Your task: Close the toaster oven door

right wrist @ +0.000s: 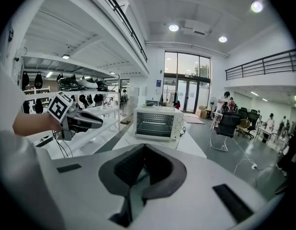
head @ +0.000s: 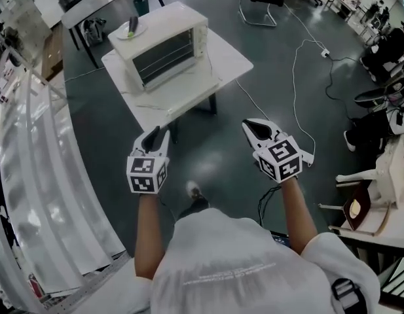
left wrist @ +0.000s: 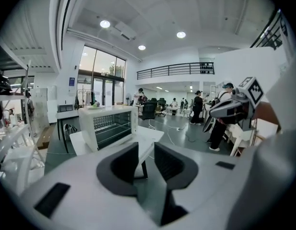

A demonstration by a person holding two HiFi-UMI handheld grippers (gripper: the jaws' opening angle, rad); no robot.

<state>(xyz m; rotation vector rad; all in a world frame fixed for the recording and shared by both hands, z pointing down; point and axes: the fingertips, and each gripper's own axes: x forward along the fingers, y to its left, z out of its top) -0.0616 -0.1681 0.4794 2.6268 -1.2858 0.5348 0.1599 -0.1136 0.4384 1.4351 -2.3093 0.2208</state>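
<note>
Toaster oven: The toaster oven (head: 164,41) is seen in the upper left of the head view, on a white bench (head: 236,63), well apart from both grippers.
Door: The door (head: 183,84) is judged to be let down flat in front of the dark cavity, though its edge is hard to separate from the bench top.
Left gripper: The left gripper (head: 154,136) is held with its jaws clearly apart and nothing between them.
Right gripper: The right gripper (head: 254,127) is held with its jaw tips drawn together, and nothing is gripped.
Stage: No contact with the door is made yet; open floor lies between the person and the bench.
Risk, floor: A white cable (head: 296,77) is trailed across the floor at the right of the head view, and a foot could be caught on it if the approach is steered that way.
Risk, sliding: The oven could be shoved back along the bench if the door is pushed inward rather than lifted from beneath.
Risk, plate: A plate (head: 131,30) is set on the oven's roof and could be jolted off if the door is slammed.
Risk, snag: The door edge could be caught between the parted left jaws if they are brought in carelessly.
</note>
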